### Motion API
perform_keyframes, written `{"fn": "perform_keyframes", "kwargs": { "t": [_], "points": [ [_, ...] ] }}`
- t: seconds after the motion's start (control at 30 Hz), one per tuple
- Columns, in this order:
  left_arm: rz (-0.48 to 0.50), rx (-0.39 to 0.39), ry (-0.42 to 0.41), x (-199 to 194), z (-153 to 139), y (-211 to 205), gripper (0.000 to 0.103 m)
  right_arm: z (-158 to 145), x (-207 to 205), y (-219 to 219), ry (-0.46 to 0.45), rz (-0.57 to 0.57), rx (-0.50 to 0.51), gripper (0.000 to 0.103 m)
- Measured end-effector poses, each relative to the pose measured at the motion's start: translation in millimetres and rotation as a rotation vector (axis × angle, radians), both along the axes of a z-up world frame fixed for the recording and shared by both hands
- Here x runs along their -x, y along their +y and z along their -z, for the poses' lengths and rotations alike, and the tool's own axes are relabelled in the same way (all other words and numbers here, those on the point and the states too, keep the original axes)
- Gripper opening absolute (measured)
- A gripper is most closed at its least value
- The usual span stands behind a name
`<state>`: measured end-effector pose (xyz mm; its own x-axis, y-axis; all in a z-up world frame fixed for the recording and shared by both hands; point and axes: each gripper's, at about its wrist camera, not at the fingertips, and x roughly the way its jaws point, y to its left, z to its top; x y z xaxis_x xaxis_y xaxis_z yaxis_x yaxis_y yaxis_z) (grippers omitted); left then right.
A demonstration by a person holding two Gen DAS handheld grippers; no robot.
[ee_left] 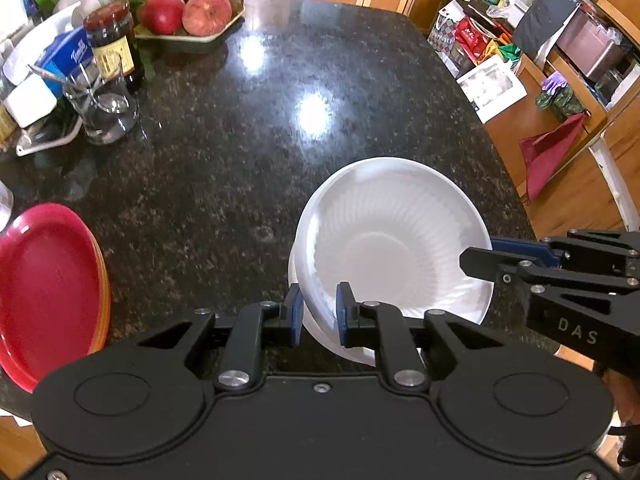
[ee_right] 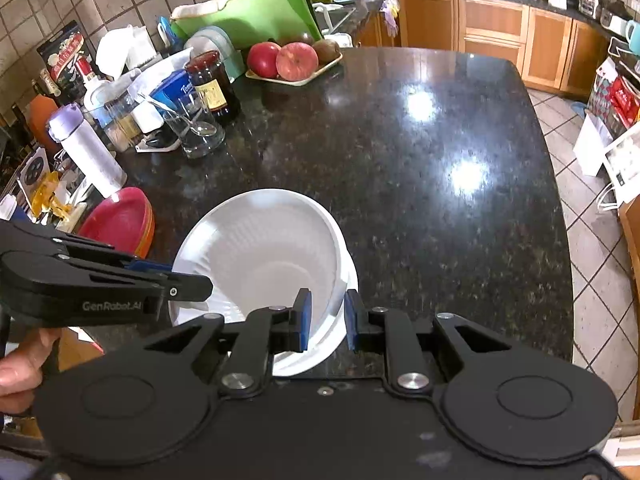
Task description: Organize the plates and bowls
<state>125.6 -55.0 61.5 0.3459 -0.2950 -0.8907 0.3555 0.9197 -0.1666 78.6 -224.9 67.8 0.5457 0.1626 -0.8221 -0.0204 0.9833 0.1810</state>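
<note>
Two white bowls (ee_left: pixel 394 240) sit nested near the front edge of the dark granite tabletop (ee_left: pixel 248 128), the upper one tilted. The left gripper (ee_left: pixel 319 308) pinches the bowls' near-left rim, one blue pad inside and one outside. The right gripper (ee_right: pixel 326 314) likewise pinches the right rim, its pads on either side of the wall. A stack of red plates (ee_left: pixel 48 292) lies well to the left, near the tabletop edge. At the far left stand a glass (ee_left: pixel 102 110), a dark jar (ee_left: pixel 114 46) and a tray of apples (ee_left: pixel 188 16).
</note>
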Motion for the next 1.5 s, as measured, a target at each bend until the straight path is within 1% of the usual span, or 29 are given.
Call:
{"fn": "perform_keyframes", "kwargs": {
  "t": [0.1, 0.2, 0.3, 0.33, 0.47, 0.53, 0.7, 0.9, 1.07, 1.17, 1.27, 1.4, 1.5],
  "points": [
    [-0.006, 0.001, 0.006, 1, 4, -1, 0.023, 2, 1, -1, 0.002, -0.002, -0.012, 0.022],
    [-0.013, -0.007, 0.007, 3, 7, -3, 0.027, 4, 2, -1, -0.006, -0.004, -0.016, 0.023],
    [-0.008, -0.003, -0.011, 7, 7, -5, 0.042, 6, 4, -2, -0.018, 0.0, -0.011, 0.034],
    [-0.009, -0.002, -0.027, 9, 7, -6, 0.045, 6, 5, -2, -0.03, 0.004, -0.003, 0.036],
    [-0.031, -0.013, -0.12, 17, 2, -6, 0.048, 2, 10, -2, -0.095, 0.023, 0.044, 0.041],
    [-0.042, -0.012, -0.156, 20, 1, -6, 0.057, 1, 13, -4, -0.121, 0.022, 0.055, 0.041],
    [-0.077, -0.019, -0.229, 27, 2, -5, 0.057, 3, 17, -5, -0.156, 0.025, 0.071, 0.042],
    [-0.132, -0.025, -0.267, 30, 7, -7, 0.057, 6, 24, -6, -0.197, 0.032, 0.07, 0.043],
    [-0.185, -0.022, -0.318, 39, 10, -5, 0.057, 7, 30, -5, -0.245, 0.041, 0.08, 0.044],
    [-0.212, -0.018, -0.362, 48, 10, -5, 0.057, 8, 35, -5, -0.293, 0.057, 0.089, 0.046],
    [-0.238, -0.017, -0.399, 54, 9, -4, 0.057, 10, 37, -5, -0.323, 0.075, 0.088, 0.05],
    [-0.26, -0.003, -0.401, 55, 11, -1, 0.058, 14, 39, 0, -0.347, 0.106, 0.106, 0.051],
    [-0.288, 0.01, -0.393, 54, 13, 4, 0.058, 17, 44, 2, -0.367, 0.134, 0.095, 0.053]
  ]
}}
